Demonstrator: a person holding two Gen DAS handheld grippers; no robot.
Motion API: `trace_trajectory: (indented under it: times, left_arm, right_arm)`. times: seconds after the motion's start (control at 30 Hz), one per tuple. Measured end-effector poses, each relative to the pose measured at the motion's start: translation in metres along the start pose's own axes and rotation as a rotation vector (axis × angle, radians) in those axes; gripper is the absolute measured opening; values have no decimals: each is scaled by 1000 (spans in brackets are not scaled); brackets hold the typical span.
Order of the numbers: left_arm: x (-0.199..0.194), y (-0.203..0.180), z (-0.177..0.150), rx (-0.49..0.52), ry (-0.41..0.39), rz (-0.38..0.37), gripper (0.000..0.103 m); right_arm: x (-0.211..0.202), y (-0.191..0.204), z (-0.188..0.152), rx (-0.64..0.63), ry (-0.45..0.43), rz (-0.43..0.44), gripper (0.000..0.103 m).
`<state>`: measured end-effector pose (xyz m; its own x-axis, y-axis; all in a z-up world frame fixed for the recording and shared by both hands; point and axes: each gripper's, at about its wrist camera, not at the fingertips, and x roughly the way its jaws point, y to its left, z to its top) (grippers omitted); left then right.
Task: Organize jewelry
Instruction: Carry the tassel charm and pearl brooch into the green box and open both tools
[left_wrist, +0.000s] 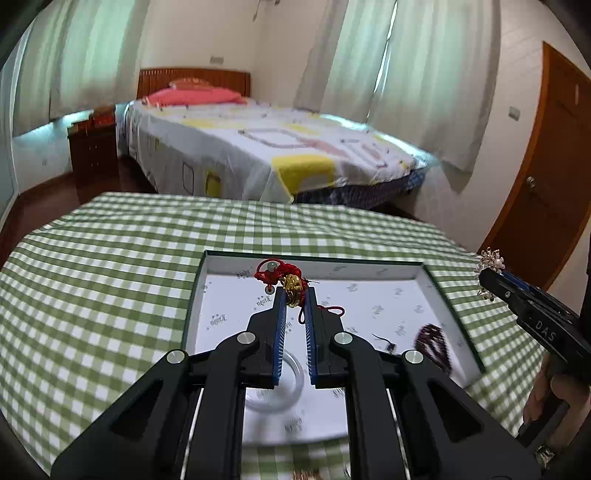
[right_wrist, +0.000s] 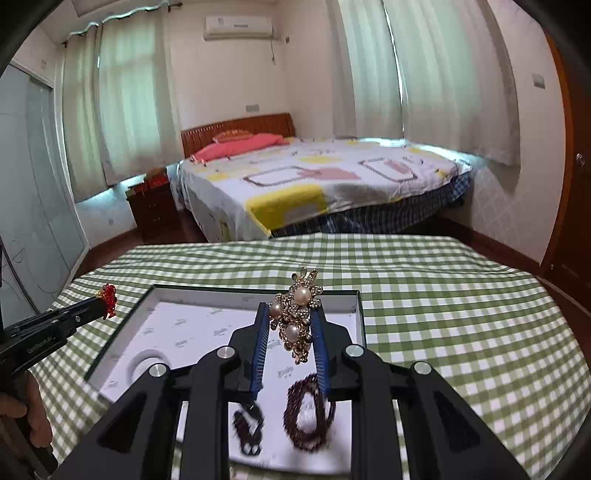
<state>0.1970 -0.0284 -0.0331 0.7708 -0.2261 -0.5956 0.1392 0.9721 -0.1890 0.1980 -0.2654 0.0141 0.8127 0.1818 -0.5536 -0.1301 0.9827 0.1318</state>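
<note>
Left gripper has its jaws clamped on a gold charm with red knotted cord; right gripper is gripping a gold pearl brooch, both above the white open box on the green checked surface. Only the right view shows the dark beaded bracelet clearly, at 6 o'clock.

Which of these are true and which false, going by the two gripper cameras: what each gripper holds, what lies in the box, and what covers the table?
1. The left gripper is shut on a red cord charm with a gold piece. True.
2. The right gripper is empty. False: it is shut on a pearl brooch.
3. A dark bead bracelet lies inside the open box. True.
4. The checked tablecloth is blue and white. False: it is green and white.
5. A pale ring-shaped bangle lies in the box. True.
6. The bed has a green pillow. False: the pillow is pink.
</note>
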Motion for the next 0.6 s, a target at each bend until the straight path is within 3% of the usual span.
trace_trajectory:
  times: [0.3, 0.6]
  left_arm:
    - [89, 19, 6, -51, 182, 16, 10]
    - [126, 29, 6, -53, 297, 29, 10]
  right_arm:
    - [75, -17, -6, 15, 172, 1, 23]
    - [105, -21, -17, -2, 308, -11, 23]
